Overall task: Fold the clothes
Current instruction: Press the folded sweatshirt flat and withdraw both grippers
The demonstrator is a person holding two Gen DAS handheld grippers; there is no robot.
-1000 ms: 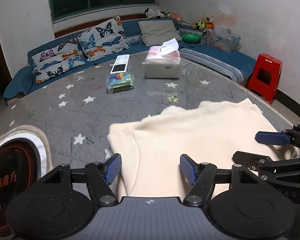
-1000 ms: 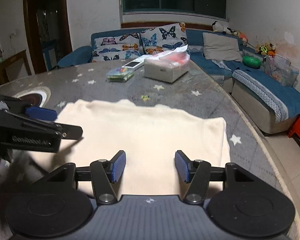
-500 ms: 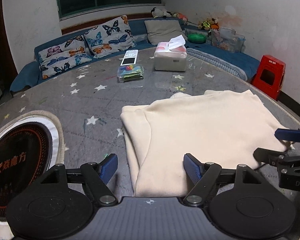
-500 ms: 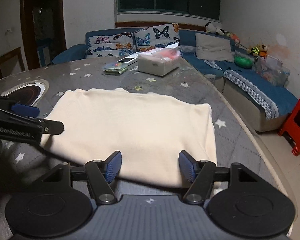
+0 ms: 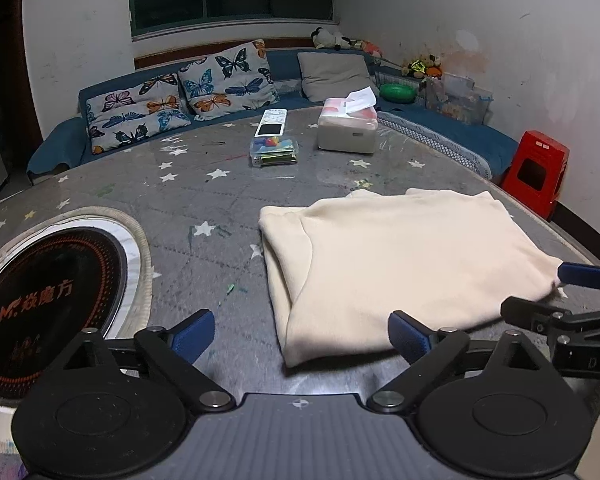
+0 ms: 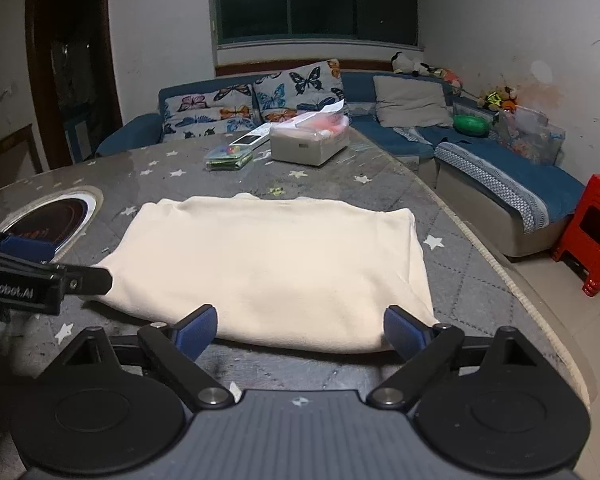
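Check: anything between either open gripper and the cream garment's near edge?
Nothing visible. The left gripper and right gripper both stand open just short of the folded cream garment, with only bare star-print table cover between.

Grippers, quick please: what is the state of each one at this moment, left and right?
Left gripper: open, jaws just widened, holding nothing.
Right gripper: open, jaws just widened, holding nothing; the cream garment lies free.

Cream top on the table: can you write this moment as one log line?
cream top: folded, flat on table | left gripper: open, jaws just widened, nothing between | right gripper: open, jaws just widened, nothing between
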